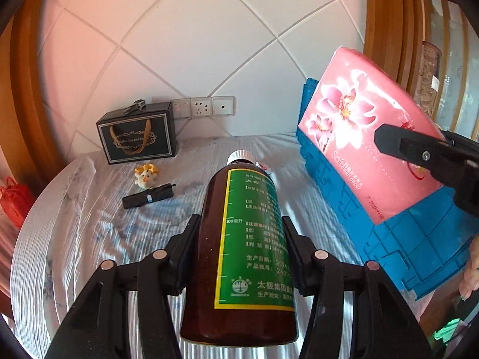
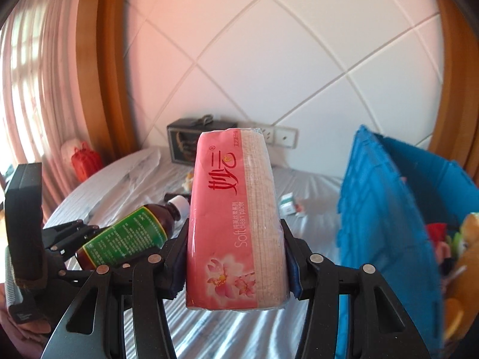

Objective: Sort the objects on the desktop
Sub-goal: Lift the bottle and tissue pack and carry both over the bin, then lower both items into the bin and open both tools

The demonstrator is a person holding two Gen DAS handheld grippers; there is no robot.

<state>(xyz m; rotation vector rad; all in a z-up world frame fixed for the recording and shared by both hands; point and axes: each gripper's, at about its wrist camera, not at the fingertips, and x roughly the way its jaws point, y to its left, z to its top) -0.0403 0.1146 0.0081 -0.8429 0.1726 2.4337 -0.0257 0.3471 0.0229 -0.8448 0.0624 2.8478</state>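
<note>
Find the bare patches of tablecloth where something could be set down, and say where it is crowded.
Free: the near tablecloth, left of the brown bottle and in front of the black roll. Crowded: the back, where the plush toy and black gift box cluster, and the right, filled by the blue crate.

Glossy brown plastic bottle (image 1: 239,254), shiny film-wrapped tissue pack (image 2: 233,218), possibly plastic-covered tablecloth (image 1: 89,224)

I am in a home: a cloth-covered round table (image 1: 74,224), pink curtains (image 2: 33,95) far left, wall sockets (image 1: 203,107), wooden trim (image 1: 386,24).
</note>
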